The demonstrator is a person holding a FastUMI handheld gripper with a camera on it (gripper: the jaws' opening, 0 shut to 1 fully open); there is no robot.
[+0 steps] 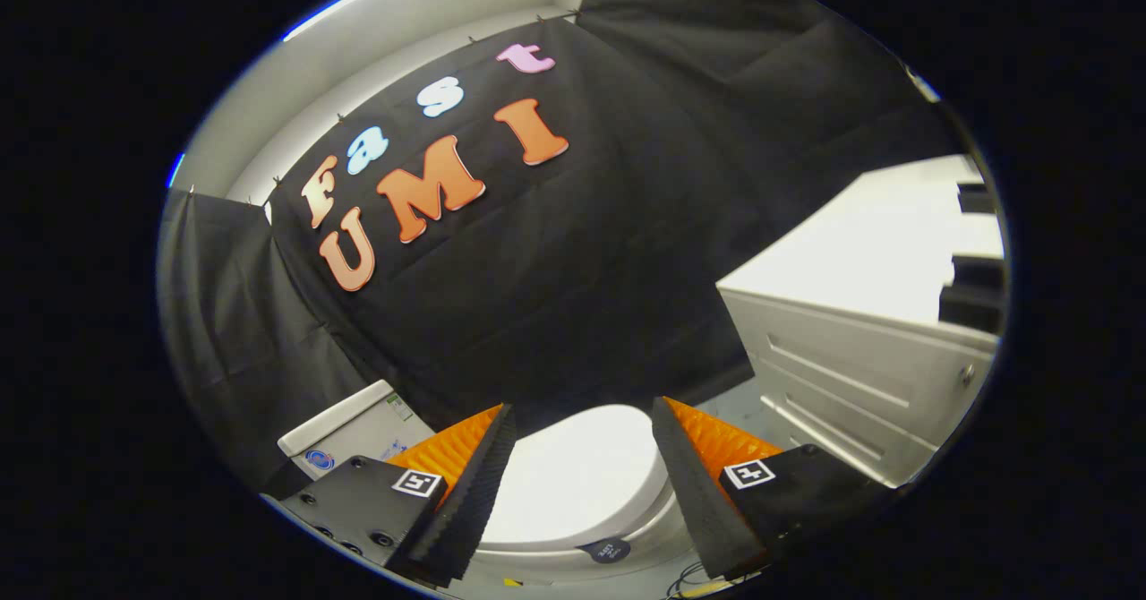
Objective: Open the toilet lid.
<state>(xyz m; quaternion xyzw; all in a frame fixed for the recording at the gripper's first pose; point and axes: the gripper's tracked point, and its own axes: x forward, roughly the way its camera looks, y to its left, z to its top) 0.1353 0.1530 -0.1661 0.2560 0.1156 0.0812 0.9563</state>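
The gripper, with orange fingers faced in black ridged foam, hangs spread wide and holds nothing. Between and just beyond its fingers lies the glossy white oval toilet lid, flat down on the seat, so the task seems not yet begun. The wide spread probably leaves room to straddle the lid's edge. A white drawer cabinet stands nearby, to the right.
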